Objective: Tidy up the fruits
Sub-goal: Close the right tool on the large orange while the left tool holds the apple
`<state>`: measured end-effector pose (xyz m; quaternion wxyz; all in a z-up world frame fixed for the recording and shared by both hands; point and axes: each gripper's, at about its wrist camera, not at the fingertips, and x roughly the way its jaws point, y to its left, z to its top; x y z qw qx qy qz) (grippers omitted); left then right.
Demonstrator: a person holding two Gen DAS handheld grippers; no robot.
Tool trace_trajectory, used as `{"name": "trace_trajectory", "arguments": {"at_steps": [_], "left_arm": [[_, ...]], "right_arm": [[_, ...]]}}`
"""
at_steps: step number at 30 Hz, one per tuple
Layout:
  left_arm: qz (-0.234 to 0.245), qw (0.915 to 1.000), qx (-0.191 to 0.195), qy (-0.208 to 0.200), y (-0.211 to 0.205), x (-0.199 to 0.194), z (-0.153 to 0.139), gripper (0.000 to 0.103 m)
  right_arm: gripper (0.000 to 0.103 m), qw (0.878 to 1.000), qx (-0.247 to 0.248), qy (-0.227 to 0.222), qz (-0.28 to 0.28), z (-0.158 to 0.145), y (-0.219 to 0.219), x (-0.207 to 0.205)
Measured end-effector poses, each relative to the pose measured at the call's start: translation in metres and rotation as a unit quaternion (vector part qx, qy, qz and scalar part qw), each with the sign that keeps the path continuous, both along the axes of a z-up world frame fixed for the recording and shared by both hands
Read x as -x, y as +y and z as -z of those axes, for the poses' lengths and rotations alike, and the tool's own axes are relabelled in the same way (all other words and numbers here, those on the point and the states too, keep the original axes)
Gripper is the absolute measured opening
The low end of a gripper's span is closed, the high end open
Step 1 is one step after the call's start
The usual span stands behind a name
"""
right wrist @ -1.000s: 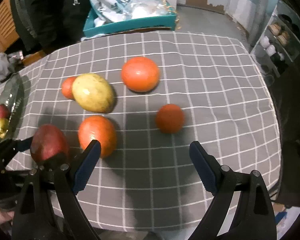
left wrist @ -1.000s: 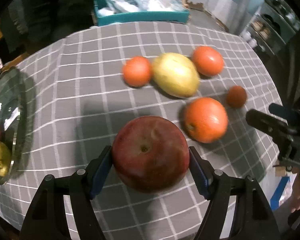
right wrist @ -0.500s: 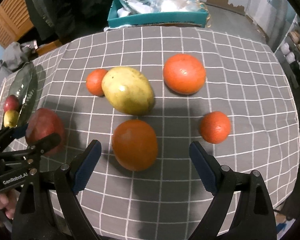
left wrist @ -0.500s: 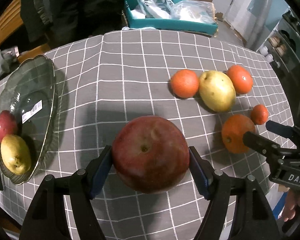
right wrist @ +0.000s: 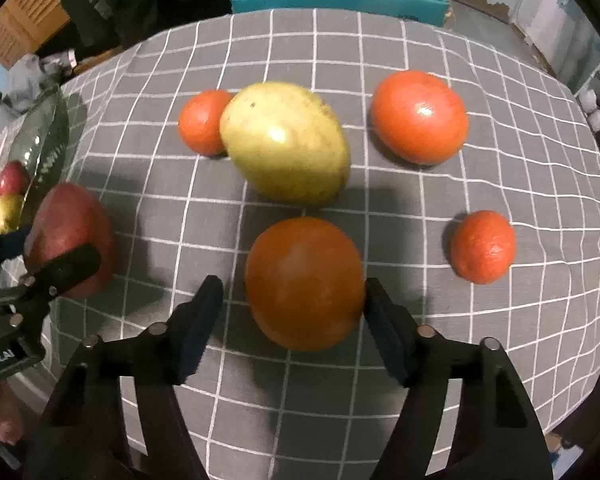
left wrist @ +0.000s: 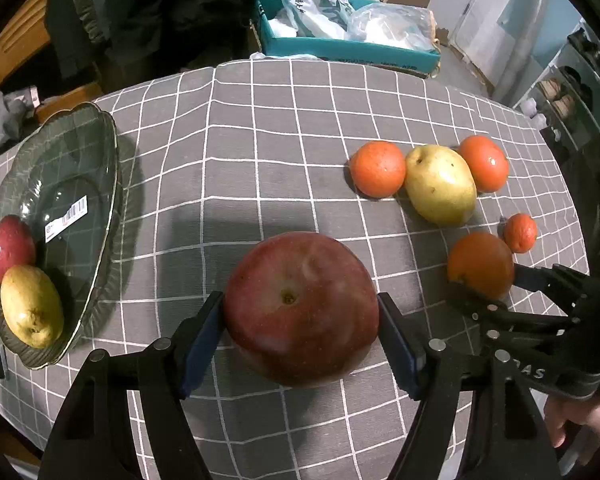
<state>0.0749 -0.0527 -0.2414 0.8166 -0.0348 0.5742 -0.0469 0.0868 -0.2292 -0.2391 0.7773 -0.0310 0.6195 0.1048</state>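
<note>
- Since a second ago the right gripper (right wrist: 292,316) has dropped over the large round orange (right wrist: 305,283), its jaws just closing from wide; the right pad meets the peel, the left stands just clear, so no grip yet
- far left, a ribbed clear-glass dish (left wrist: 100,168) holds a small red apple (left wrist: 10,248) and a yellow pear (left wrist: 32,306); its white barcode sticker (left wrist: 67,217) is too small to read
- centre, the left gripper (left wrist: 300,330) is half-open, clamped on the big red apple (left wrist: 300,308), above the grey checked tablecloth (left wrist: 260,160); the dish lies to its left
- right, the orange sits squarely between the right jaws; being round, it offers no long axis
- "DAS" shows on the right gripper's body, seen in the left view
</note>
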Motion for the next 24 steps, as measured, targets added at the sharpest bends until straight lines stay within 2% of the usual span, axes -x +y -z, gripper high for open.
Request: {"name": "trace_trajectory", "arguments": {"at_steps": [2, 12, 24], "left_arm": [[0.0, 1.0, 0.0, -0.001, 0.0, 0.0, -0.001, 0.075], [0.0, 0.9999, 0.003, -0.014, 0.0, 0.002, -0.012, 0.075], [0.001, 0.9988, 0.011, -0.048, 0.004, 0.006, -0.043, 0.075]], "right_arm": [[0.059, 1.0, 0.011, -0.005, -0.001, 0.0, 0.0, 0.0], [0.058, 1.0, 0.023, -0.017, -0.007, -0.008, 0.002, 0.006], [0.058, 0.997, 0.017, -0.073, 0.0, -0.051, 0.001, 0.011]]}}
